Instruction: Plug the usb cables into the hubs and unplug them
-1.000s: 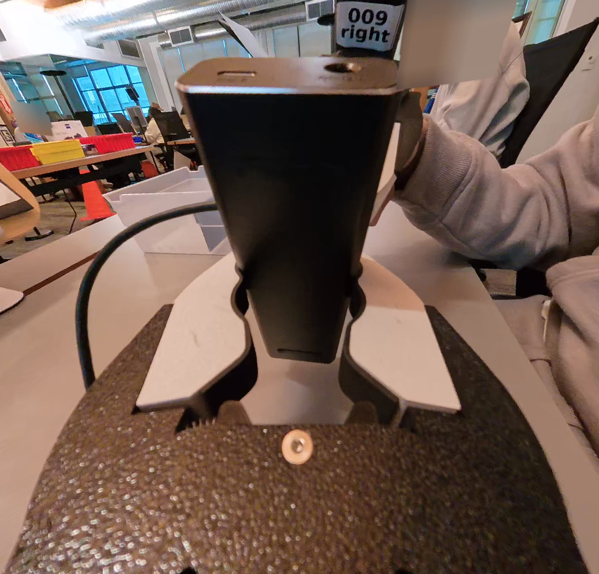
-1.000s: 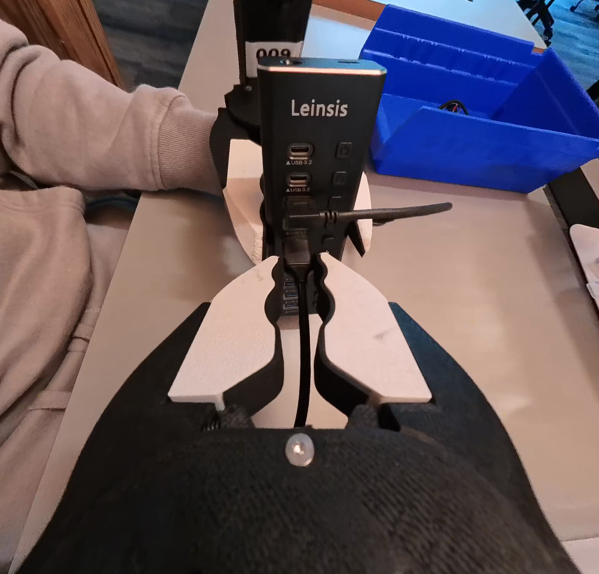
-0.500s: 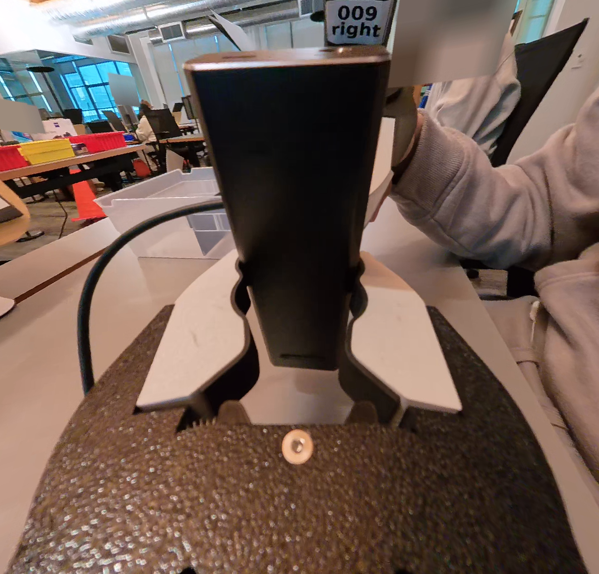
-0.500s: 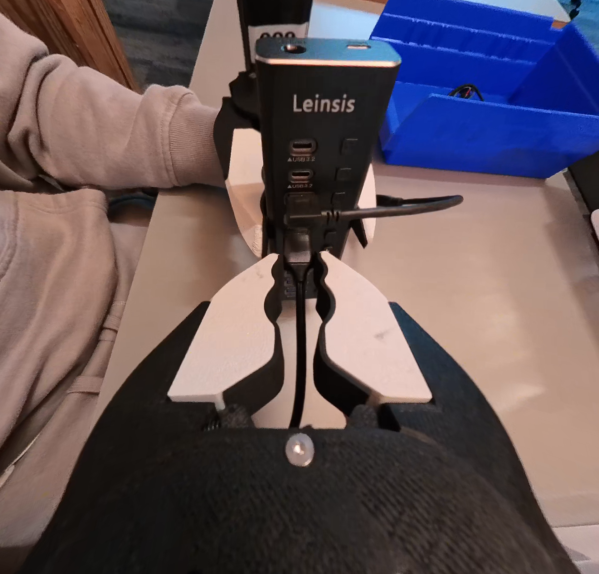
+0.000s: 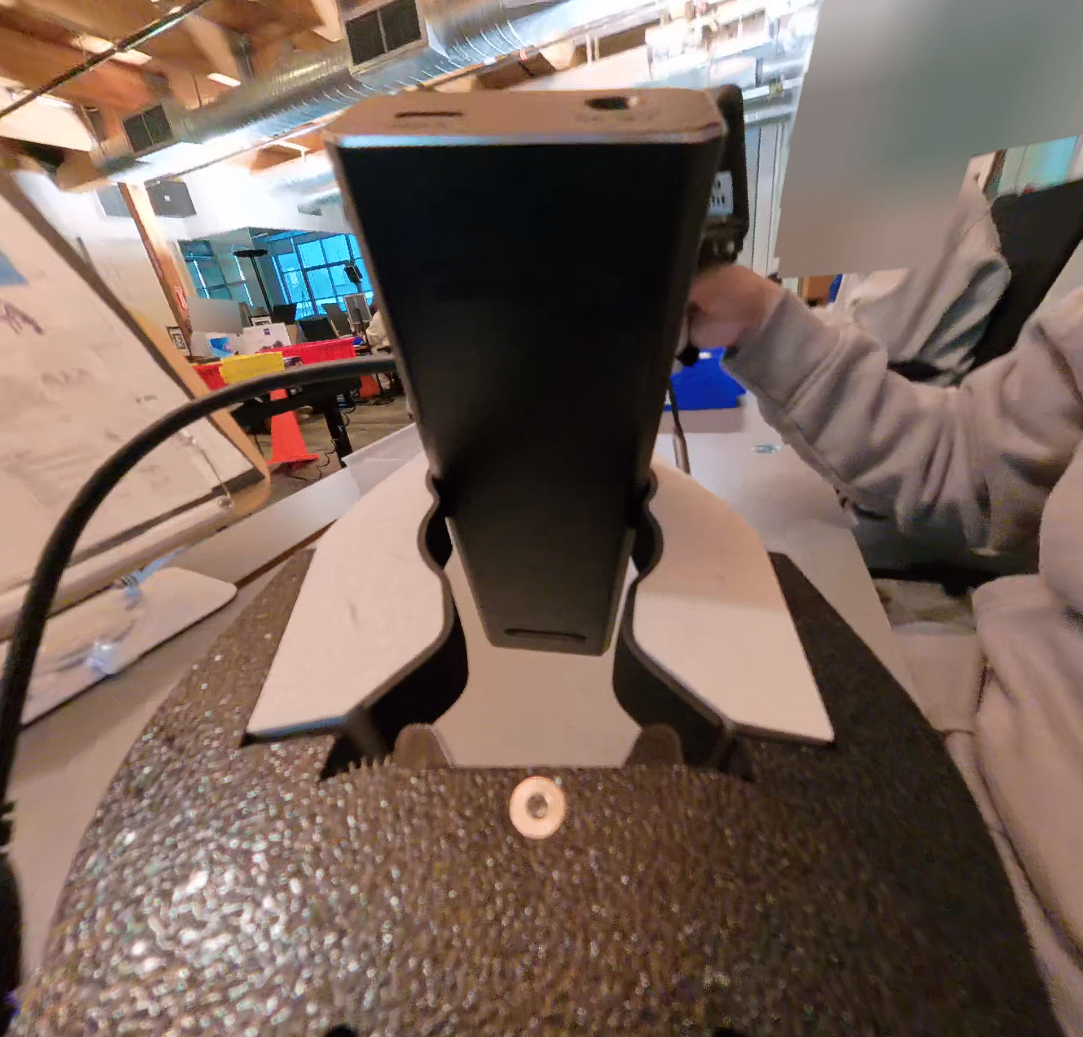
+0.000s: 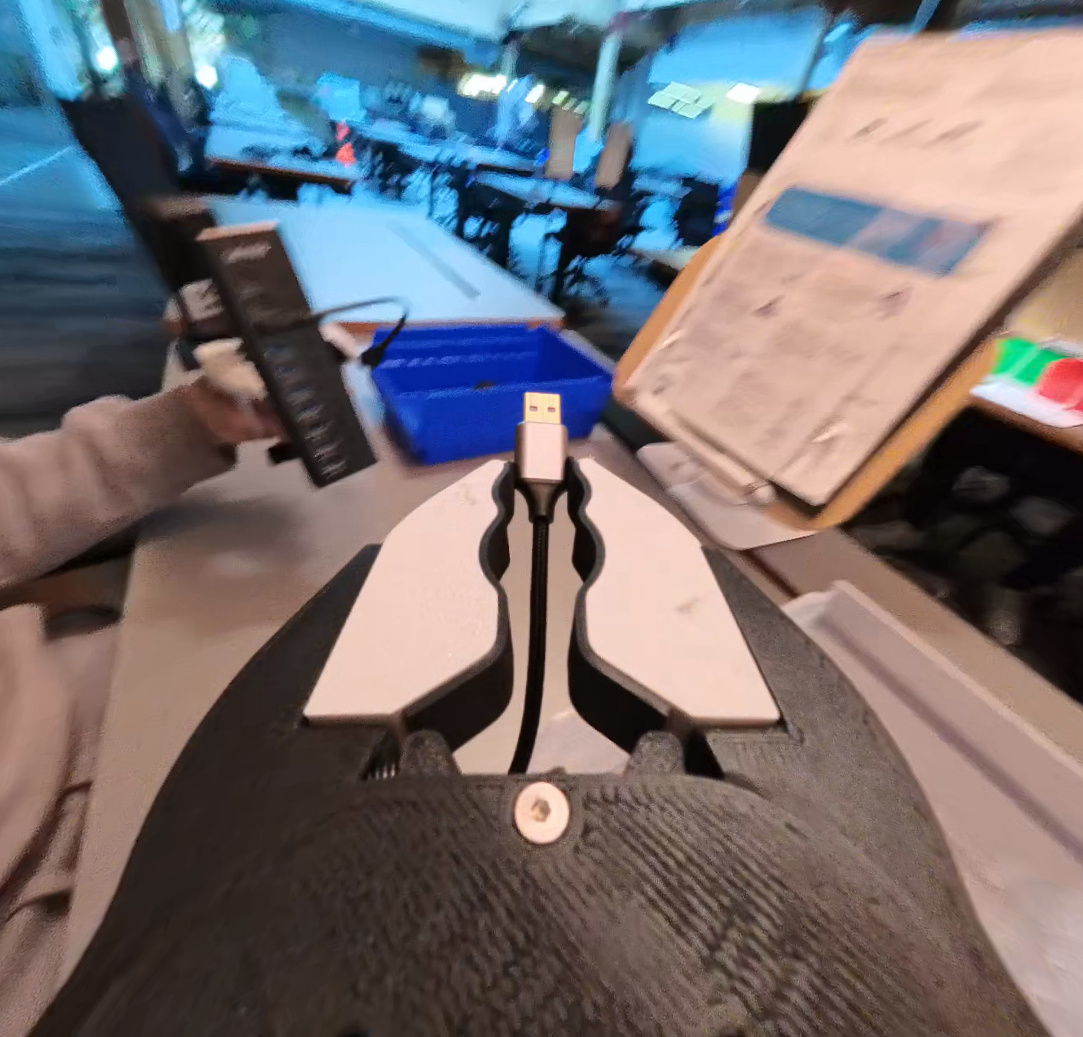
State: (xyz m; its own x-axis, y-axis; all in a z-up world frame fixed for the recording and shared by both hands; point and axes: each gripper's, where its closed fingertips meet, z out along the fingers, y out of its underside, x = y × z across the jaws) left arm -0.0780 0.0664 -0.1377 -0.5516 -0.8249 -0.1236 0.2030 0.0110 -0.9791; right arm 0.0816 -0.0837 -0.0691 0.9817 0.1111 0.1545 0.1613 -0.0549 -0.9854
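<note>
My left gripper (image 5: 539, 499) is shut on a black USB hub (image 5: 527, 329) and holds it upright above the table, its plain back toward the camera. A black cable (image 5: 117, 470) loops out from the hub's left side. My right gripper (image 6: 540, 476) is shut on a USB cable's silver plug (image 6: 542, 446); its gold tip points forward, free of the hub. The braided black cable (image 6: 534, 616) runs back between the fingers. In the right wrist view the hub (image 6: 281, 353) is far left, tilted, with another cable still in it.
A blue bin (image 6: 486, 388) sits on the grey table (image 6: 246, 563) ahead. A tilted board with papers (image 6: 832, 306) stands at the right. A grey tray edge (image 6: 937, 686) runs along the right. A person's grey sleeve (image 5: 891, 423) is on the right.
My right gripper has pulled the silver plug out of the hub and swung away to the right. The left gripper tilted the hub and lifted its view.
</note>
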